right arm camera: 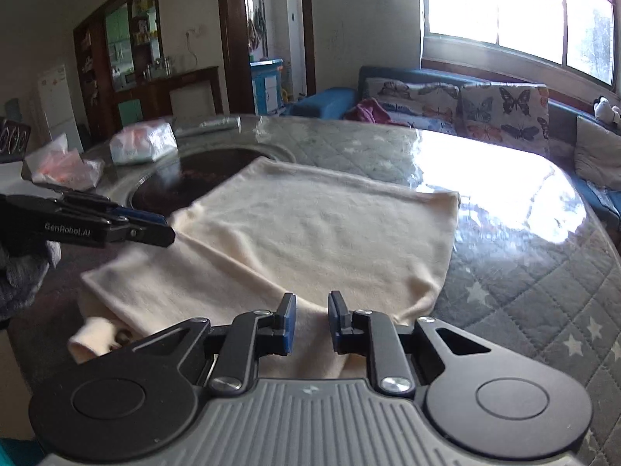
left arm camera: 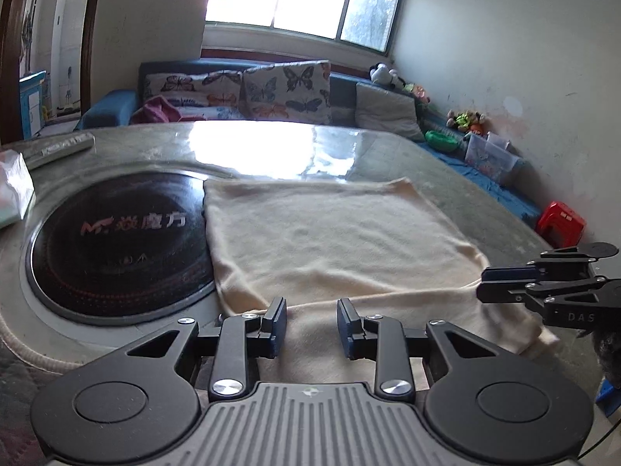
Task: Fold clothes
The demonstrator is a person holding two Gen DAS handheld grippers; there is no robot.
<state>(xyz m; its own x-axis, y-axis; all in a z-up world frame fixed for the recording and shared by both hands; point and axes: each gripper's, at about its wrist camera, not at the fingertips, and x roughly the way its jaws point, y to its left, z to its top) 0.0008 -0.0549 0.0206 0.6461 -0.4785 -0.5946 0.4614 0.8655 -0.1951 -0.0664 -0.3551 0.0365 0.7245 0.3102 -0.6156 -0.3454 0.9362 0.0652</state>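
A cream knitted garment (left arm camera: 330, 240) lies folded flat on the glass-topped table (left arm camera: 392, 151), its near edge hanging toward me; it also shows in the right wrist view (right arm camera: 318, 233). My left gripper (left arm camera: 311, 326) is open and empty just above the garment's near edge. My right gripper (right arm camera: 311, 322) is open and empty over the near edge too. A cuff (right arm camera: 93, 334) sticks out at the lower left. The right gripper shows at the right of the left wrist view (left arm camera: 489, 285), the left gripper at the left of the right wrist view (right arm camera: 163, 225).
A black round hotplate (left arm camera: 116, 240) is set in the table (right arm camera: 524, 272) left of the garment. Plastic bags (right arm camera: 141, 143) and a remote (left arm camera: 62, 147) lie at the far left. A blue sofa with butterfly cushions (left arm camera: 248, 89) stands behind. A red stool (left arm camera: 561, 223) is at the right.
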